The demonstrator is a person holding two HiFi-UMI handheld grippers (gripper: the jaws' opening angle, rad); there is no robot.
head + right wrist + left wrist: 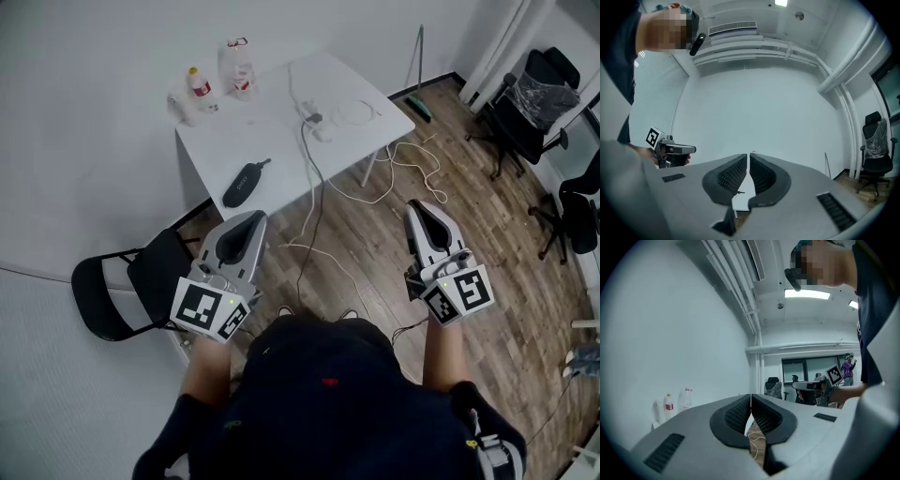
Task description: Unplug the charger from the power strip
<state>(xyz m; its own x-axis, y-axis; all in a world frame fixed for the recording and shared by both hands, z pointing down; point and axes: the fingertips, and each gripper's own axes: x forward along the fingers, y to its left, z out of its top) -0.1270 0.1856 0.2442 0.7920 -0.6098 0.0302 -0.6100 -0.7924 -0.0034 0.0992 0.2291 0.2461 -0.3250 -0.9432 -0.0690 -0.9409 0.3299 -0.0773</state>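
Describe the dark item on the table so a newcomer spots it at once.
Find the white table by the wall. Near its closest corner lies an oblong pouch, apart from the clear bottles and coiled white cable; it alone is black and bulky.

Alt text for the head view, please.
A person holds the left gripper and right gripper level, both shut and empty, short of a white table. On it are white cables, bottles and a black pouch.
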